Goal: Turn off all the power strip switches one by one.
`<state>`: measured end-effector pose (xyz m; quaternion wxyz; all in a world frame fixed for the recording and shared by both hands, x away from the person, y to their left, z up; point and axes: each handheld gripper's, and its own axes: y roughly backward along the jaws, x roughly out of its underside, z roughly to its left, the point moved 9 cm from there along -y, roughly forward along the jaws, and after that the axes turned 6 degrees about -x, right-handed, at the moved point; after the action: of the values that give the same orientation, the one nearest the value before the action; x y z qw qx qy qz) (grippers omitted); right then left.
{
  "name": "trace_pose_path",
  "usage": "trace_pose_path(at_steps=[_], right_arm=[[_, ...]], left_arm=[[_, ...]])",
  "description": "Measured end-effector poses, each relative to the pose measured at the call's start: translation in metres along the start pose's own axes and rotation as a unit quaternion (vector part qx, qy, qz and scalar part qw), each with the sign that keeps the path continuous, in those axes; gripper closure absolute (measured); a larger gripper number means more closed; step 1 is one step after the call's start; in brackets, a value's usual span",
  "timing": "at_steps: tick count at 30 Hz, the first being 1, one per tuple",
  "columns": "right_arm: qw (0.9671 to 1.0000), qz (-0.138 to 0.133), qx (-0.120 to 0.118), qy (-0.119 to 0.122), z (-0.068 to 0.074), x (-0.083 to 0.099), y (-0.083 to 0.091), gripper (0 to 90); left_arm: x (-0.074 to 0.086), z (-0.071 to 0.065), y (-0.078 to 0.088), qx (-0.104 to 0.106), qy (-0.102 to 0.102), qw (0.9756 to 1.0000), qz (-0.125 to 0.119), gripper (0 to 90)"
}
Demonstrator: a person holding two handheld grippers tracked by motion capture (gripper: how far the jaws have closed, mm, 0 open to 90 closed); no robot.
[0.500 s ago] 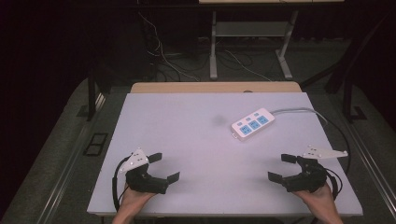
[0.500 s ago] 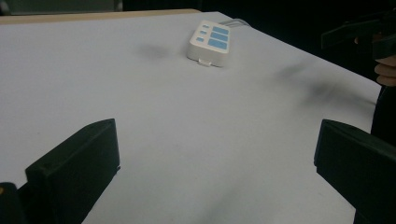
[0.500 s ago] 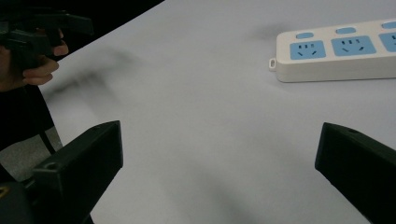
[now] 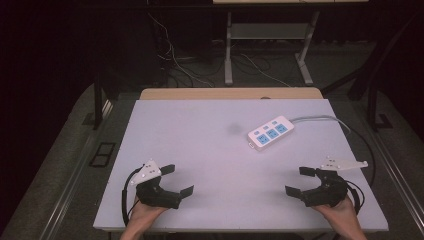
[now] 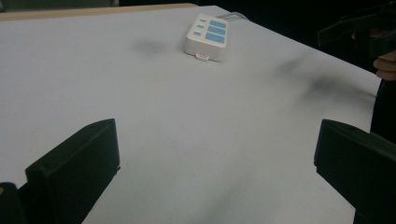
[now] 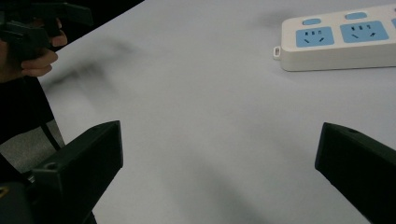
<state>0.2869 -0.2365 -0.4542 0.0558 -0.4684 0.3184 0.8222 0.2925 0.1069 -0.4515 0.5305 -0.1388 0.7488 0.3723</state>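
High view, near edge first: any shift against half a second ago?

Hardly any. Starting with the left gripper [image 4: 181,178]: parked close to the front edge of the table [image 4: 200,125], same spot as before, jaws spread wide, nothing between them. Same for the right gripper [image 4: 295,180]: near the front edge on the other side, jaws as far apart as before, empty.

Confirmed from the gripper views?

Yes. Looking along the left gripper [image 5: 215,168]: bare table between the two black jaws, no contact with anything. Looking along the right gripper [image 6: 219,172]: again bare table between widely parted jaws.

And farther out?

Moving up the table to the power strip [image 4: 270,132]: lying flat right of centre, well apart from both grippers, nearer the right one, sockets facing up, unmoved since the earlier frame. Behind it, following the cable [image 4: 320,119]: running off toward the right edge of the table.

Meaning for the work?

Probably nothing begun yet. Both tongs open and ready, no reach under way, strip untouched. Likely next: going forward toward the strip, shorter trip from the right side. Worth minding the cable during any pull or slide.
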Motion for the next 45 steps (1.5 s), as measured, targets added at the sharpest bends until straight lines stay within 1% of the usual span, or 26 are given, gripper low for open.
trace_pose_path(at_steps=[9, 16, 23, 27, 30, 33, 36, 37, 45], right_arm=[[1.0, 0.007, 0.003, -0.006, -0.001, 0.001, -0.002, 0.7], [0.9997, 0.022, 0.005, -0.007, -0.001, 0.003, -0.004, 0.7], [0.9995, 0.031, 0.009, -0.008, -0.004, 0.001, -0.003, 0.7], [0.9993, 0.036, 0.008, -0.006, -0.005, -0.003, -0.003, 0.7], [0.999, 0.043, 0.005, -0.002, -0.005, -0.008, -0.005, 0.7], [0.999, 0.045, 0.004, 0.0, -0.006, -0.011, -0.006, 0.7], [0.9986, 0.054, -0.001, 0.001, -0.007, -0.015, -0.008, 0.7], [0.9985, 0.054, -0.001, 0.004, -0.007, -0.016, -0.008, 0.7], [0.998, 0.063, -0.004, 0.008, -0.009, -0.028, -0.009, 0.8]], left_arm=[[0.001, 0.001, -0.001, -0.002, -0.002, 1.0, 0.002, 0.0], [0.002, 0.004, -0.001, -0.005, 0.001, 1.0, 0.004, 0.0], [0.004, 0.001, -0.004, 0.0, -0.002, 1.0, 0.01, 0.0], [0.005, 0.001, -0.005, 0.001, -0.004, 0.9999, 0.012, 0.0], [0.004, 0.001, -0.004, 0.0, -0.003, 0.9999, 0.011, 0.0], [0.004, 0.001, -0.004, 0.0, -0.001, 0.9999, 0.01, 0.0], [0.004, 0.001, -0.004, 0.0, -0.001, 0.9999, 0.01, 0.0], [0.004, 0.001, -0.004, 0.0, -0.001, 0.9999, 0.01, 0.0], [0.004, 0.002, -0.003, -0.002, -0.001, 1.0, 0.01, 0.0]])
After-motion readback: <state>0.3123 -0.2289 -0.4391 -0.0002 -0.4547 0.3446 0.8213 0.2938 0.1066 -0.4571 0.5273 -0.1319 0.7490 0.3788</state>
